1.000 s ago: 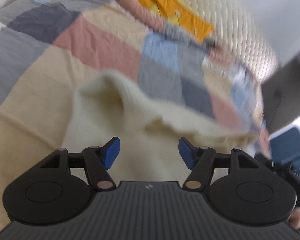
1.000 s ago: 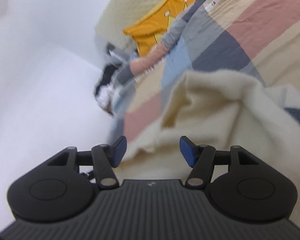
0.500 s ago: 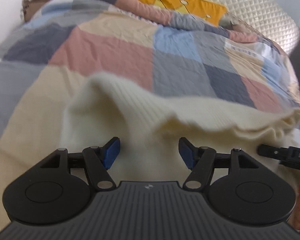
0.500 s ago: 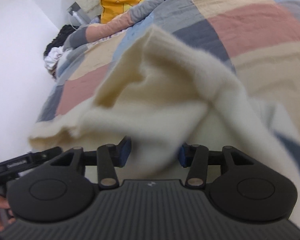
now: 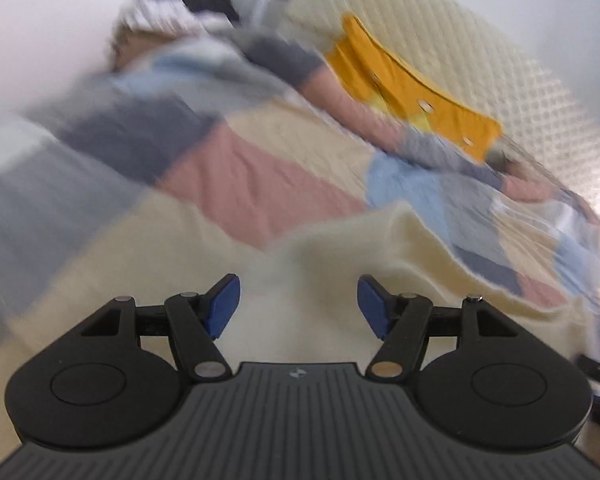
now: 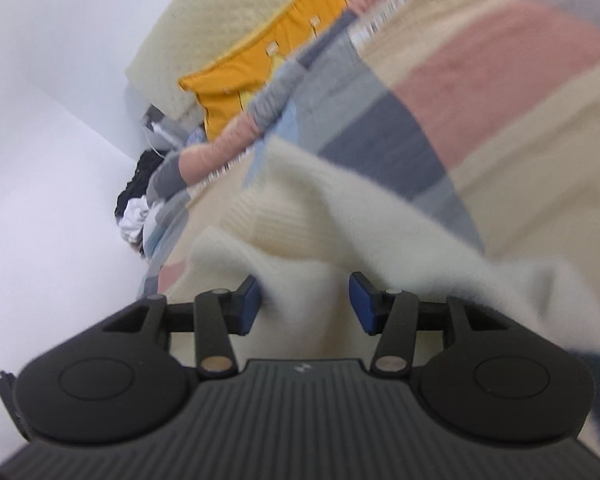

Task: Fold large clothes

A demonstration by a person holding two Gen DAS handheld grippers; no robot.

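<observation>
On the patchwork quilt [image 5: 236, 184], a cream sweater [image 5: 384, 248] lies rumpled, its mass toward 6 o'clock in both views. Left gripper [image 5: 298, 304]: jaws wide, fabric between the pads, untouched. Right gripper [image 6: 303, 302]: jaws narrower, pads against a bunched fold of sweater [image 6: 300, 312]. Yellow pillow [image 6: 260, 72] at 12 o'clock.

No readable text, label or number anywhere.
</observation>
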